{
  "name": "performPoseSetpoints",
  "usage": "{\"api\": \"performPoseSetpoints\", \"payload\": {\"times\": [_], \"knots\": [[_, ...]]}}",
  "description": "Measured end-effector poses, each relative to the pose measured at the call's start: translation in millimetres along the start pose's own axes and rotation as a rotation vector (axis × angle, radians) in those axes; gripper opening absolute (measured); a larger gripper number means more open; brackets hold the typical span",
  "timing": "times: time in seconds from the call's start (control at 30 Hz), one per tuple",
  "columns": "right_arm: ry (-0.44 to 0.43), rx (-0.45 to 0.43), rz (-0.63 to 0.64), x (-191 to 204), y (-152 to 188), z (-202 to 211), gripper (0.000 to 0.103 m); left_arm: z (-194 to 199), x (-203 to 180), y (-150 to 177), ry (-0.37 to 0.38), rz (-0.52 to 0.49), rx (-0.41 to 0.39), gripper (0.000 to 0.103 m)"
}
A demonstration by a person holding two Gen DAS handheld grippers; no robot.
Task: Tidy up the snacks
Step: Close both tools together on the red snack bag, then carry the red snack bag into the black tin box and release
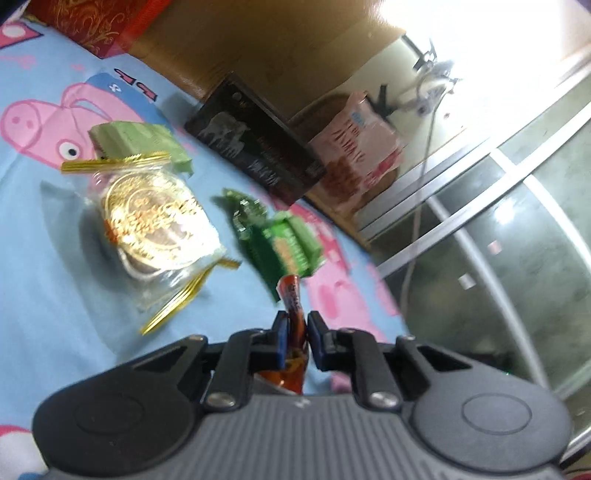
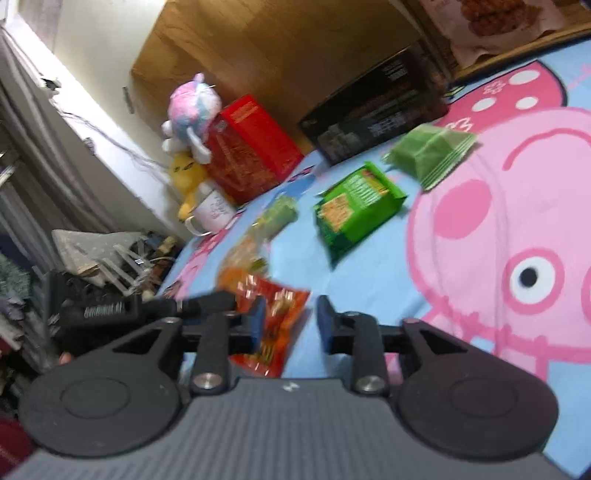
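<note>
In the left wrist view my left gripper (image 1: 296,323) is shut on a thin orange-red snack packet (image 1: 293,299), held above the blue cartoon-pig sheet (image 1: 44,258). Ahead lie a clear gold-trimmed pastry pack (image 1: 155,221), a green cracker pack (image 1: 284,247) and a pale green packet (image 1: 136,142). In the right wrist view my right gripper (image 2: 290,314) is open above the sheet (image 2: 369,288), with a red-orange snack bag (image 2: 275,306) under its left finger. Beyond it are an orange-green clear pack (image 2: 251,251), a green cracker pack (image 2: 354,206) and a pale green packet (image 2: 432,151).
A black box (image 1: 255,136) (image 2: 373,110) and a red box (image 2: 251,147) (image 1: 88,22) stand against the wooden headboard (image 2: 258,48). Plush toys (image 2: 192,110) and a white mug (image 2: 210,214) sit by the red box. The bed's edge drops to clutter (image 2: 92,273) and a glass door (image 1: 498,221).
</note>
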State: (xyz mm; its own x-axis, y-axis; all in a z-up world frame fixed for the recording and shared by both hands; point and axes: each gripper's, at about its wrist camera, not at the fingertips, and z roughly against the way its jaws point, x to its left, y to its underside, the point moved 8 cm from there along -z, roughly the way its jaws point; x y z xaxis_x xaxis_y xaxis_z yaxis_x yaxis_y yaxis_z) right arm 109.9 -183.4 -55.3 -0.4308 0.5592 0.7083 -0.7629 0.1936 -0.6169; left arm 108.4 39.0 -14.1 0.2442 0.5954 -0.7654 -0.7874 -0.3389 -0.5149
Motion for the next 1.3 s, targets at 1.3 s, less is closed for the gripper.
{"api": "performPoseSetpoints", "payload": {"times": [1.3], "knots": [[0.391,-0.108,0.328,-48.3,-228.8,-149.1,0.058,-164.9,6.2,-232.5,-0.447,-0.437,-0.094,0.041]]}}
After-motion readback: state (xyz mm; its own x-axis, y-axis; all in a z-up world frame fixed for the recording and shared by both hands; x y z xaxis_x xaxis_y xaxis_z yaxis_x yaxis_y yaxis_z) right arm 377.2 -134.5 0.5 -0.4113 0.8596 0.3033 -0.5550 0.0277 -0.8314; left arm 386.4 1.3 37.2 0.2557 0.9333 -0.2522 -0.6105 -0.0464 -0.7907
